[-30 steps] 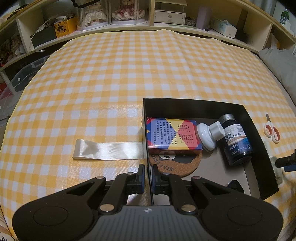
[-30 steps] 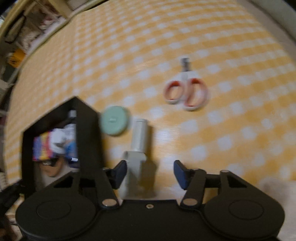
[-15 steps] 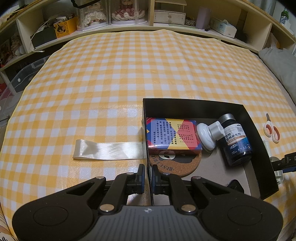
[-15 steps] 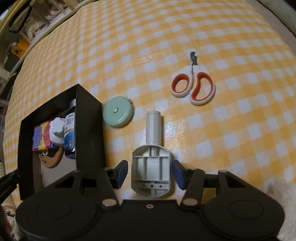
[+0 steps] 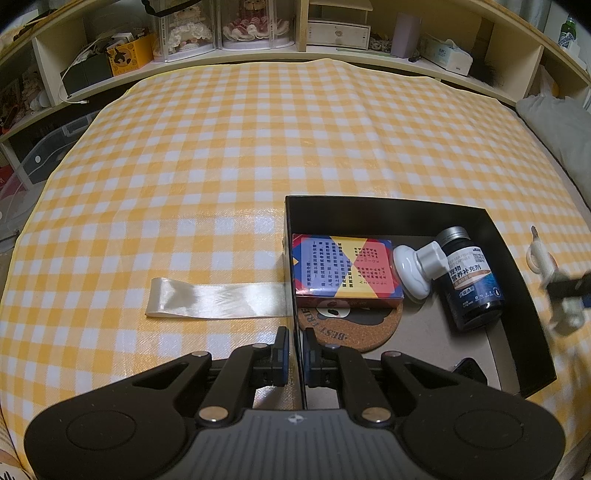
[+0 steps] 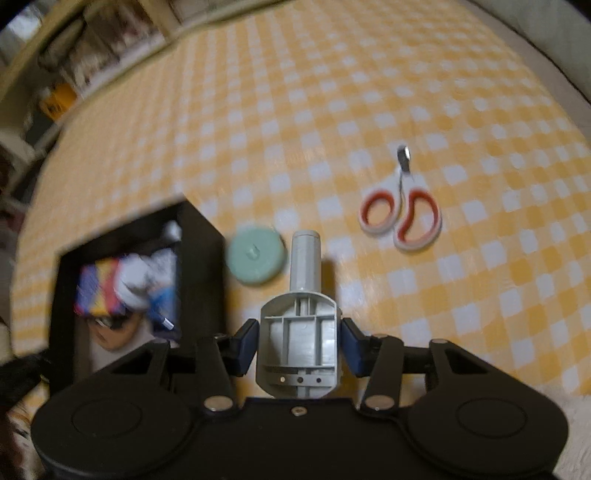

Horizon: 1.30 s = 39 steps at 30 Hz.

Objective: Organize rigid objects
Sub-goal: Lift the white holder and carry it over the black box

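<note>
My left gripper (image 5: 294,349) is shut on the left wall of the black box (image 5: 384,210). The box holds a colourful carton (image 5: 345,271), a cork coaster (image 5: 351,330), a white knob piece (image 5: 413,271) and a dark bottle (image 5: 471,280). My right gripper (image 6: 298,338) is shut on a grey plastic part (image 6: 299,336) with a tube at its front, lifted off the cloth; it shows blurred in the left wrist view (image 5: 565,291). The box (image 6: 201,258) lies left of it.
A mint round tape measure (image 6: 255,256) lies just right of the box. Red-and-white scissors (image 6: 400,214) lie further right. A cream ribbon (image 5: 218,302) lies left of the box. Shelves (image 5: 295,33) line the far edge of the yellow checked cloth (image 5: 258,129).
My right gripper closed on the grey part and lifted it off the cloth, moving towards the box. The left gripper stayed still on the box wall.
</note>
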Each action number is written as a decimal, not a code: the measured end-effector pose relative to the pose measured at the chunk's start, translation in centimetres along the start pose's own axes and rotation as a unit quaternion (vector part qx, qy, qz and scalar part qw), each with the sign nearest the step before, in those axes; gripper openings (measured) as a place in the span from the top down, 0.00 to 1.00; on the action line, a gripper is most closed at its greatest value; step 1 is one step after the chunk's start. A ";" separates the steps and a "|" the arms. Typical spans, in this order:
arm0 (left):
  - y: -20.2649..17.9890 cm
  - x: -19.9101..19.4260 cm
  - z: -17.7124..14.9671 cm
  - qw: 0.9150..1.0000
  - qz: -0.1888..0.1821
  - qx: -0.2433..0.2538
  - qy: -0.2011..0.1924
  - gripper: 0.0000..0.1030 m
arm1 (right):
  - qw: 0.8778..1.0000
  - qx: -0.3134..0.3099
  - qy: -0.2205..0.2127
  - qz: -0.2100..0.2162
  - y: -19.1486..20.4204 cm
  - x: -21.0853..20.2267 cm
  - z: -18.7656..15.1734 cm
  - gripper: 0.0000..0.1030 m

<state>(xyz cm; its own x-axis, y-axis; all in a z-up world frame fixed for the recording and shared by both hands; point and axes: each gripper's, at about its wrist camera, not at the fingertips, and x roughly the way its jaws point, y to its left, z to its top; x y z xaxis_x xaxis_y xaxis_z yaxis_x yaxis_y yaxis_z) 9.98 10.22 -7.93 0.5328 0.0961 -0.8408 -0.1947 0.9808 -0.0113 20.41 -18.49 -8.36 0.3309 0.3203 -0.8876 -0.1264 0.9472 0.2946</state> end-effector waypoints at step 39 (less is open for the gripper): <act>-0.2 -0.4 0.3 1.000 -0.003 -0.004 -0.006 0.91 | 0.985 0.011 0.076 0.152 8.9 0.7 -4.3 0.50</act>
<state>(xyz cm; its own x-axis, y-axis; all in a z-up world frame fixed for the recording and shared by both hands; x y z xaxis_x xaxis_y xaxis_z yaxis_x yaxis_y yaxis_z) 10.06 10.02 -7.42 0.5435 0.0915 -0.8344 -0.1972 0.9801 -0.0209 15.47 -9.89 -7.84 0.1360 0.5849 -0.7997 -0.1773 0.8085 0.5612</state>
